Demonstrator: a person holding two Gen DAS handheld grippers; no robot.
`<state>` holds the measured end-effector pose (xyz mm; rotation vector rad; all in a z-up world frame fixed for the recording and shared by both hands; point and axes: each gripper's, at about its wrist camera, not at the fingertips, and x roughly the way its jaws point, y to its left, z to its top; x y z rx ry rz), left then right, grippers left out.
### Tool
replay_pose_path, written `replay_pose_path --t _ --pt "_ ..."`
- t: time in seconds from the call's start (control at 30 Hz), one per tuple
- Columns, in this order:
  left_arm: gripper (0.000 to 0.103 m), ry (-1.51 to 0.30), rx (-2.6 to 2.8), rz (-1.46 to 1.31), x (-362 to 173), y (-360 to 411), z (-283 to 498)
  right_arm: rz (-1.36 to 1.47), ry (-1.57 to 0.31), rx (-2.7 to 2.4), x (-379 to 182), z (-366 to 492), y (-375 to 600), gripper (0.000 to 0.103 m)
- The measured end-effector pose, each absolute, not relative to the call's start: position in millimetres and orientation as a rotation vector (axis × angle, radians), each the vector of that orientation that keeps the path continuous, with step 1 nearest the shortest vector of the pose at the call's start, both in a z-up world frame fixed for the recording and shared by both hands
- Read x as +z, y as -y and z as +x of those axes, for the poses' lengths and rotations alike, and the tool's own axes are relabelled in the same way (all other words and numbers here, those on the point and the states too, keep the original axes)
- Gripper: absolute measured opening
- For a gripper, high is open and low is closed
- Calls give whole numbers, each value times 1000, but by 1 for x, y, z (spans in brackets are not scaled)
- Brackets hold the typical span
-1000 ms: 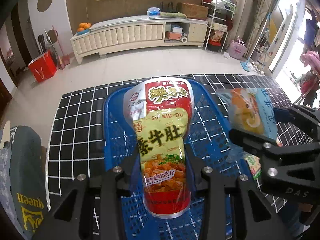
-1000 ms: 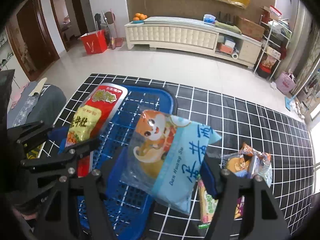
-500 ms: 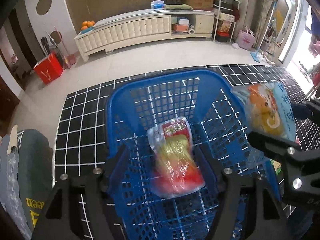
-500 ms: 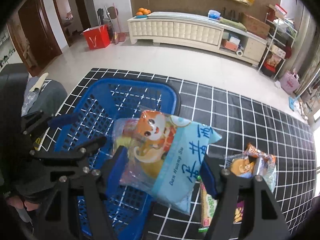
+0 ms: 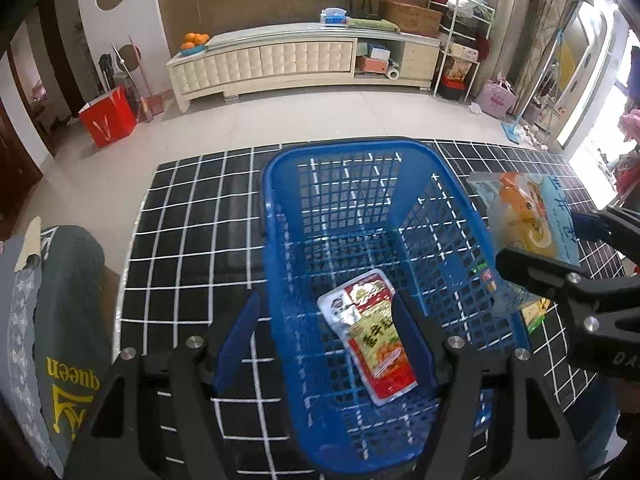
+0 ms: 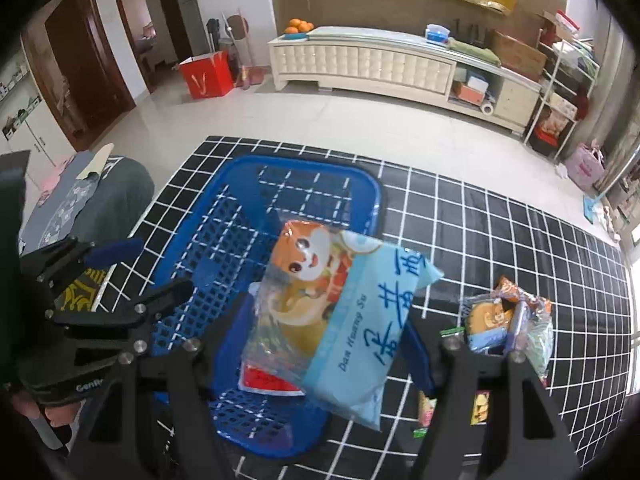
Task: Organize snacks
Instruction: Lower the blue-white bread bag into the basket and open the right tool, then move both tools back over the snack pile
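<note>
A blue mesh basket (image 5: 340, 148) stands on a black cloth with a white grid. On its floor lies a red and yellow snack pack (image 5: 368, 336), flat and free. My left gripper (image 5: 326, 340) hangs open over the basket's near left wall with nothing between its fingers. My right gripper (image 6: 322, 344) is shut on a light-blue snack pack (image 6: 336, 312) with a cartoon animal, held above the basket's (image 6: 280, 168) right side. That pack (image 5: 528, 216) shows at the right of the left wrist view. The red pack (image 6: 268, 382) peeks out beneath it.
A small pile of loose snack packs (image 6: 504, 320) lies on the cloth right of the basket. A grey garment with yellow lettering (image 5: 68, 320) sits at the left edge. A person's hand (image 6: 52, 412) holds the left gripper (image 6: 120, 280). Tiled floor lies beyond.
My left gripper opened and let go of the red and yellow pack, which dropped onto the basket floor; the gripper then drew back. The right gripper kept hold of the light-blue pack.
</note>
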<state>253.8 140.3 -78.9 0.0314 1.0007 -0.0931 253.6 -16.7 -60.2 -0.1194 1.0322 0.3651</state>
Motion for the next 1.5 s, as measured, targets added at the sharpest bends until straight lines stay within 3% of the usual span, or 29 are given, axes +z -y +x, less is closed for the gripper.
replay_pose_path --t 0.5,0.73,1.07,1.5 --pt "69 -1014 6 -14 -87 -212 271 -215 -1126 375 -101 307 -53 73" --pt "69 -1033 8 -48 -102 -220 285 -325 -1061 378 -110 312 -68 78" --pt "69 -985 -14 -32 -73 -200 263 -270 -1029 392 -73 290 -47 78" --pt "69 -863 -45 79 4 -130 211 -191 -957 360 -4 231 46 78"
